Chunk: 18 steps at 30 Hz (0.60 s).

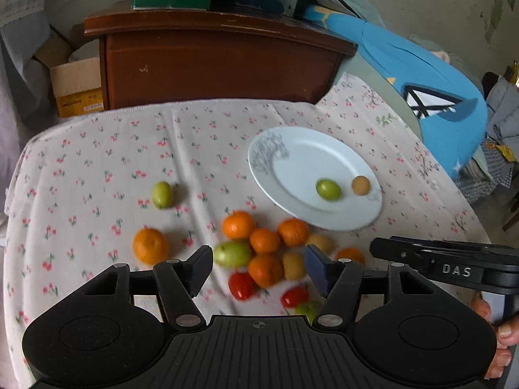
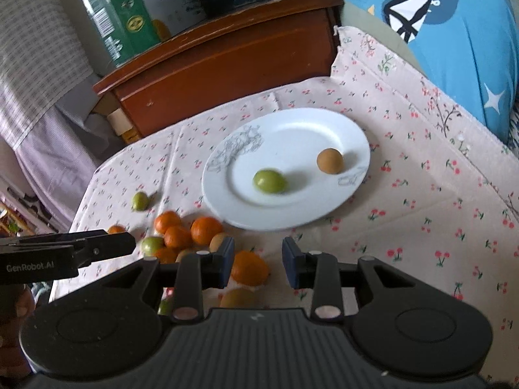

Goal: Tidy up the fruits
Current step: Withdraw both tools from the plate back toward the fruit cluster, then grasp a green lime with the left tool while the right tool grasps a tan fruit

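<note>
A white oval plate point(image 1: 292, 149) point(image 2: 292, 129) holds a green fruit point(image 1: 328, 189) point(image 2: 270, 181) and a small brown fruit point(image 1: 360, 185) point(image 2: 330, 160). A pile of oranges point(image 1: 265, 240) point(image 2: 206, 230), green fruits point(image 1: 232, 253), brown fruits point(image 1: 293, 265) and red tomatoes point(image 1: 240, 286) lies on the floral cloth in front of the plate. A lone green fruit point(image 1: 162, 194) point(image 2: 140, 201) and a lone orange point(image 1: 150, 245) lie to the left. My left gripper point(image 1: 258, 267) is open above the pile. My right gripper point(image 2: 258, 267) is open, with an orange point(image 2: 249, 268) between its fingers, untouched.
A brown wooden cabinet point(image 1: 214, 64) point(image 2: 227, 61) with boxes on top stands behind the table. A blue cushion point(image 1: 421, 97) point(image 2: 460, 32) lies at the right. A cardboard box point(image 1: 78, 87) sits left of the cabinet. The right gripper's body point(image 1: 454, 262) shows in the left wrist view.
</note>
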Each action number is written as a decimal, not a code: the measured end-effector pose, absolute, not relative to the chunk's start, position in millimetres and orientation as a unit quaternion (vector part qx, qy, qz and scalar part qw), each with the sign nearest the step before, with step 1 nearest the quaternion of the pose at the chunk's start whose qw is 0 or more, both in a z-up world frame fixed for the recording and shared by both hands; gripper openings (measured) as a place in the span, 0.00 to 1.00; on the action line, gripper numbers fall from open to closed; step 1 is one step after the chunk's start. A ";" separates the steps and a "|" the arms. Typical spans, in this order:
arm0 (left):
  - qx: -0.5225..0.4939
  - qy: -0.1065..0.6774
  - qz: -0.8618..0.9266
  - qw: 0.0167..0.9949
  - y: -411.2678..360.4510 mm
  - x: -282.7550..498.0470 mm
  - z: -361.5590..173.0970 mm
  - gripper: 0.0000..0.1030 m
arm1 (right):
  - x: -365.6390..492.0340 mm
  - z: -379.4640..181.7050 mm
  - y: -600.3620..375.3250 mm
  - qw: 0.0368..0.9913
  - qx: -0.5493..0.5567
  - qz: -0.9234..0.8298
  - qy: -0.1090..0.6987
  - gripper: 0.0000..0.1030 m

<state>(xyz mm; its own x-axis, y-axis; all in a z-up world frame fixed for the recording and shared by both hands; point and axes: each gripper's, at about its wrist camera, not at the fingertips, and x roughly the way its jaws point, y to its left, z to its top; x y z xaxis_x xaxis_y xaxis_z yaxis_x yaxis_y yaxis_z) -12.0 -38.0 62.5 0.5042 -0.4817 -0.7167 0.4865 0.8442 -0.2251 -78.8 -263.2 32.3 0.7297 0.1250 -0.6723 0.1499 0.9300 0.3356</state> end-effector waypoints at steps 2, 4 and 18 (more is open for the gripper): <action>0.006 0.416 -0.283 0.864 -38.3 -20.6 59.2 0.60 | -83.2 29.9 -260.6 0.910 0.185 -0.003 0.372 0.33; 0.013 0.416 -0.284 0.864 -39.2 -30.1 55.8 0.60 | -88.1 26.1 -258.9 0.906 0.190 0.001 0.378 0.33; 0.032 0.430 -0.300 0.851 -59.7 -59.6 29.3 0.57 | -97.2 14.6 -244.2 0.897 0.187 0.028 0.401 0.33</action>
